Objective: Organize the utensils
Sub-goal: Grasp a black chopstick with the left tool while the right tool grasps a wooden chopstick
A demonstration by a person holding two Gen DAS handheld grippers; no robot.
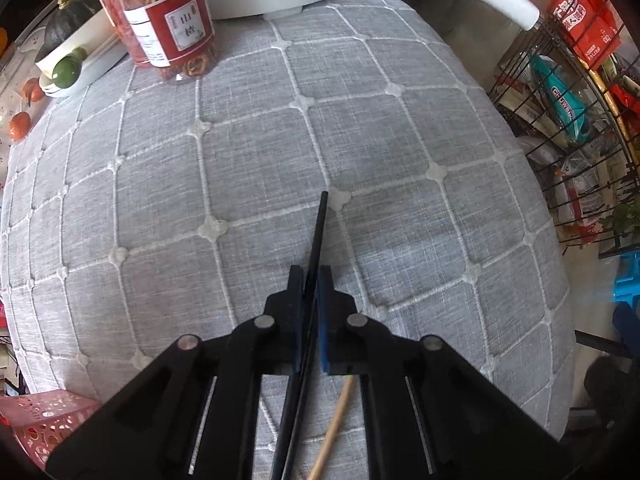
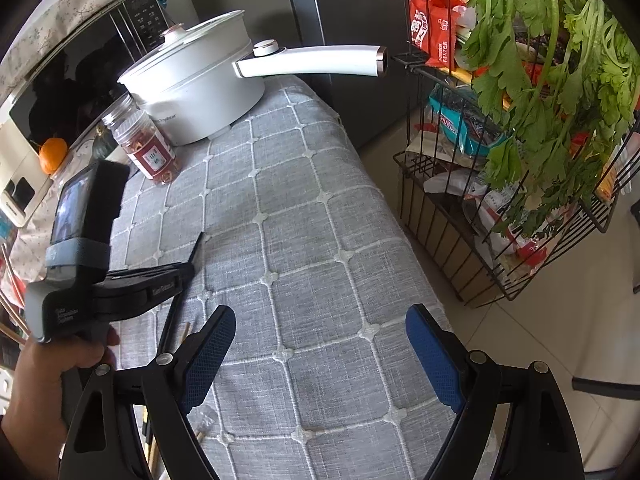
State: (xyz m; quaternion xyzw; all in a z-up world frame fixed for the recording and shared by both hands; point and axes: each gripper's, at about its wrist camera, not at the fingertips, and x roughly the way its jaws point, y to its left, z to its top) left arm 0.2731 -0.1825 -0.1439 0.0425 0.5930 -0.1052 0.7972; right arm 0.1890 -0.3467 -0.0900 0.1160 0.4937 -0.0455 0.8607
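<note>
My left gripper (image 1: 311,276) is shut on a black chopstick (image 1: 319,232) that sticks out forward past the fingertips and runs back under the gripper, above the grey checked tablecloth (image 1: 280,140). A wooden chopstick (image 1: 334,428) lies on the cloth below the gripper's right side. In the right wrist view the left gripper (image 2: 188,266) shows at the left with the black chopstick (image 2: 197,246) tip poking out, and a wooden chopstick end (image 2: 185,330) lies beneath it. My right gripper (image 2: 320,316) is open and empty above the cloth.
A white electric pot (image 2: 192,88) with a long handle (image 2: 312,62) stands at the table's far end, with a red-labelled jar (image 1: 164,24) beside it. A pink perforated basket (image 1: 44,420) sits at the near left. A wire rack (image 2: 500,200) of snacks and greens stands right of the table.
</note>
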